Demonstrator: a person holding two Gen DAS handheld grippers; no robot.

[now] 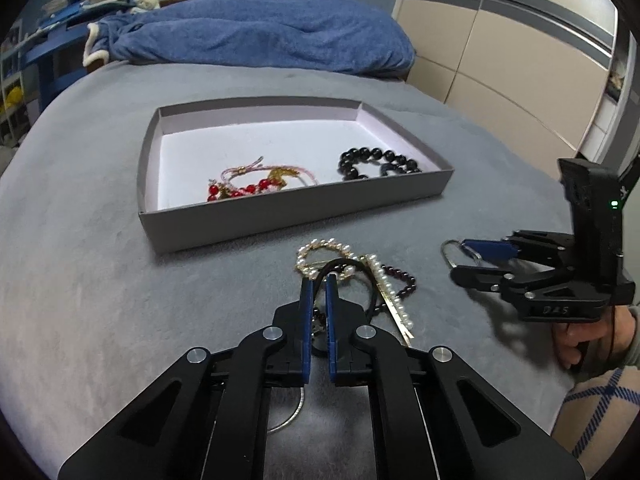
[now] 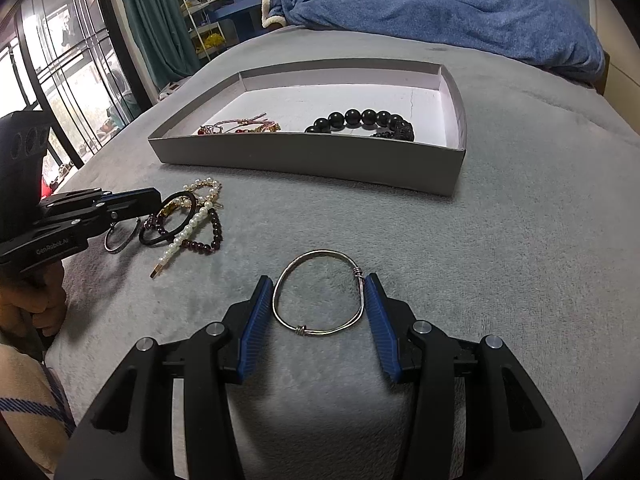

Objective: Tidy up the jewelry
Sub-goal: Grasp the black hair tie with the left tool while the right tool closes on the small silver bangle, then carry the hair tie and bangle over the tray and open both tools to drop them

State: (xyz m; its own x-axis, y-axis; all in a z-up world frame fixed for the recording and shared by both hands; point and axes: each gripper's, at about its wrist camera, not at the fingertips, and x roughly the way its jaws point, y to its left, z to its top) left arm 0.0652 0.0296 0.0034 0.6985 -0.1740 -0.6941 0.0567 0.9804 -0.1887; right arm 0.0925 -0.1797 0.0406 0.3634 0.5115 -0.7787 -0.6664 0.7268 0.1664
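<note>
Two grips to settle before anything goes into the box

Nearest us, our right gripper (image 2: pixel 319 294) has its blue pads on both flanks of the thin silver wire bangle (image 2: pixel 319 294), which bows into an oval between them on the grey plush bedspread (image 2: pixel 520 280); we squeeze no harder and lift straight up. Our left gripper (image 1: pixel 319 280) is nearly closed, pinching the black elastic hair loop (image 1: pixel 340 263) in the loose pile with the white pearl bracelet (image 1: pixel 326 245), the pearl-studded gold hair clip (image 1: pixel 390 292) and the dark garnet bead bracelet (image 1: pixel 404 282); we raise it slowly so neighbours slip free. Beyond lies the shallow grey cardboard box (image 1: pixel 288 212), already holding the red-and-pink cord bracelet (image 1: pixel 256 182) and the black bead bracelet (image 1: pixel 378 162).
</note>
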